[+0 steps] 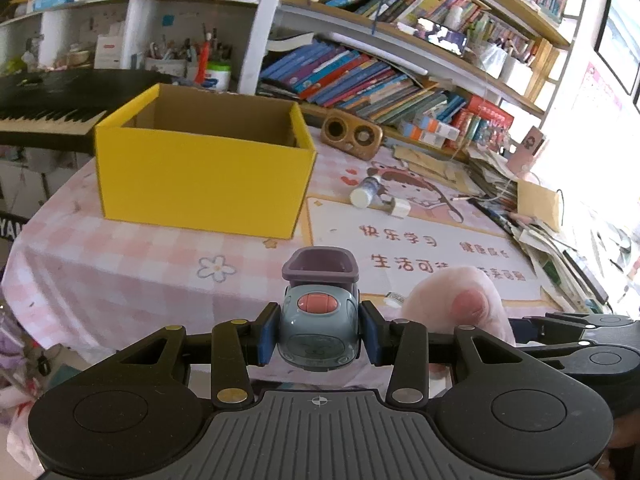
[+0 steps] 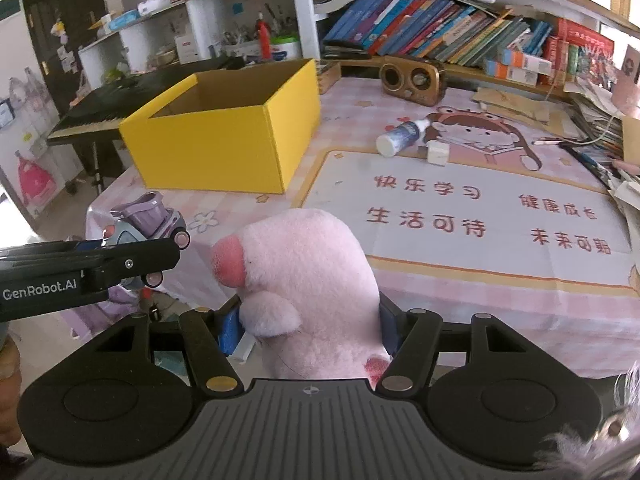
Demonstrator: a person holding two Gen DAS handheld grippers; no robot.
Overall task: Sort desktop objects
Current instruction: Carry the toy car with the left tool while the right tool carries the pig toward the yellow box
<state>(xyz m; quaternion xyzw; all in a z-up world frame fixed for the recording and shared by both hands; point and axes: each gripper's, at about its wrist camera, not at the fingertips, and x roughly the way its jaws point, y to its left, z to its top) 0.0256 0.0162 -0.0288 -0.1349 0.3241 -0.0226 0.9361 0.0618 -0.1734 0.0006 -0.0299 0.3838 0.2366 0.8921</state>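
My left gripper (image 1: 319, 334) is clamped on a little toy dump truck (image 1: 319, 316), blue pads pressed against both sides of its grey-blue cab, purple tipper bed pointing forward. My right gripper (image 2: 308, 324) is squeezed around a pink plush pig (image 2: 308, 280), snout turned toward the left one, which sits just beside it. Both toys hang over the near edge of the table (image 1: 120, 264), not resting on it. Out ahead, the open yellow cardboard box (image 1: 204, 176) stands on the pink checked cloth, toward the left. Over to the right of it, a small white bottle (image 2: 402, 136) lies on its side with a white cube-shaped charger (image 2: 437, 153) just beside it. Behind those there's a wooden retro speaker (image 2: 412, 80), then shelves crammed with books (image 2: 432, 28).
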